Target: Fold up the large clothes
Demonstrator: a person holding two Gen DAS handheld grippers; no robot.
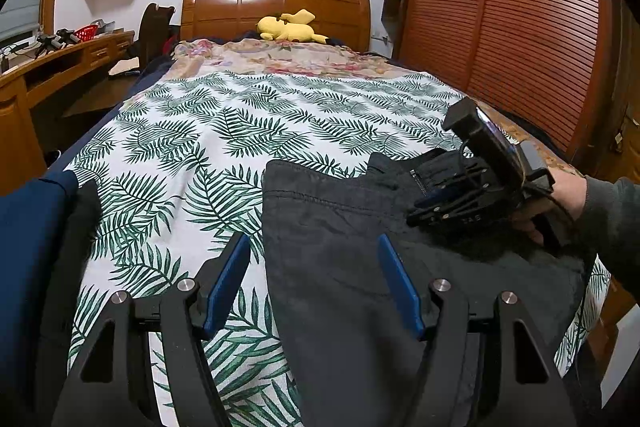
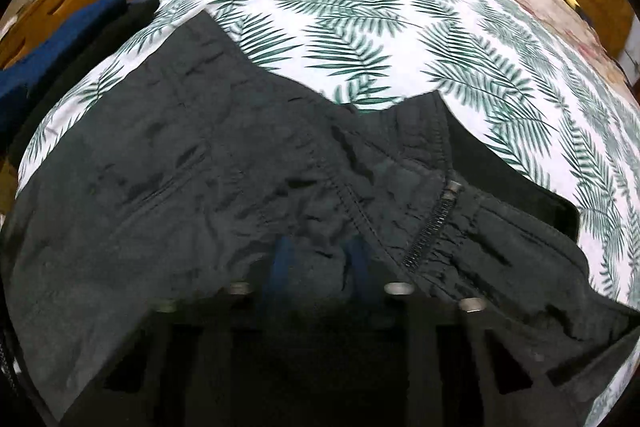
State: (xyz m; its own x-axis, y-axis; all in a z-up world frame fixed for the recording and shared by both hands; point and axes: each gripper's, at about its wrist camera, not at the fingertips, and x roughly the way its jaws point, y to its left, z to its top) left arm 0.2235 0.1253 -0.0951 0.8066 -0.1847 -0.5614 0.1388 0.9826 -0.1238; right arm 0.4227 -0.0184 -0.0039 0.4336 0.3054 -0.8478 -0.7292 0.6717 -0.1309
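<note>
On the bed, dark trousers (image 2: pixel 240 155) bunch between right tongs (image 2: pixel 320 263).

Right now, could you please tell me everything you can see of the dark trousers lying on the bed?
The dark trousers are charcoal, of thin, crinkled woven cloth, with a gathered elastic waistband, stitched seams and a metal-toothed zip. They lie spread and wrinkled on the leaf-print sheet at the near end of the bed, the waist end somewhat bunched. The right gripper is shut on a fold of cloth just beside the zip. The left gripper is open over a flatter part of the cloth, gripping nothing.
</note>
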